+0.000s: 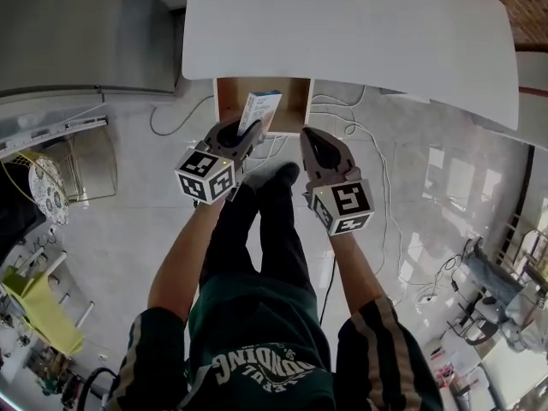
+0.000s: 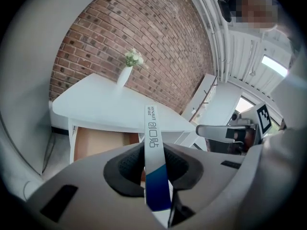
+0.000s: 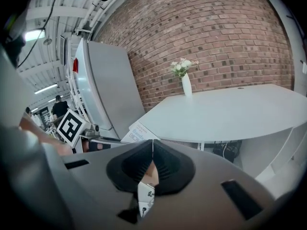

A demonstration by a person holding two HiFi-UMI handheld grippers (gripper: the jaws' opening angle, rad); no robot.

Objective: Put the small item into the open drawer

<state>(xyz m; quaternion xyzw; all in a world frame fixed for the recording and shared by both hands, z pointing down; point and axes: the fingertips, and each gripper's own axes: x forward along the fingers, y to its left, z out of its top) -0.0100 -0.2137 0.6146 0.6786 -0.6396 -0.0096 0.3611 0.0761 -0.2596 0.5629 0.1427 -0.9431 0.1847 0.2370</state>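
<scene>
Left gripper (image 1: 242, 137) clamped on slim white-and-blue box (image 1: 259, 110). Box stands on edge at upper centre of head view, over the open drawer (image 1: 291, 114) under the white table (image 1: 360, 32). Narrow end leads, probably for easy entry. Right gripper (image 1: 312, 144) jaws together, empty, alongside.

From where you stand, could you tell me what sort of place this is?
Probably an indoor workshop or test studio furnished like a room: a bare brick wall, a white table bearing a vase of flowers, and loose cables trailing over the pale floor.
</scene>
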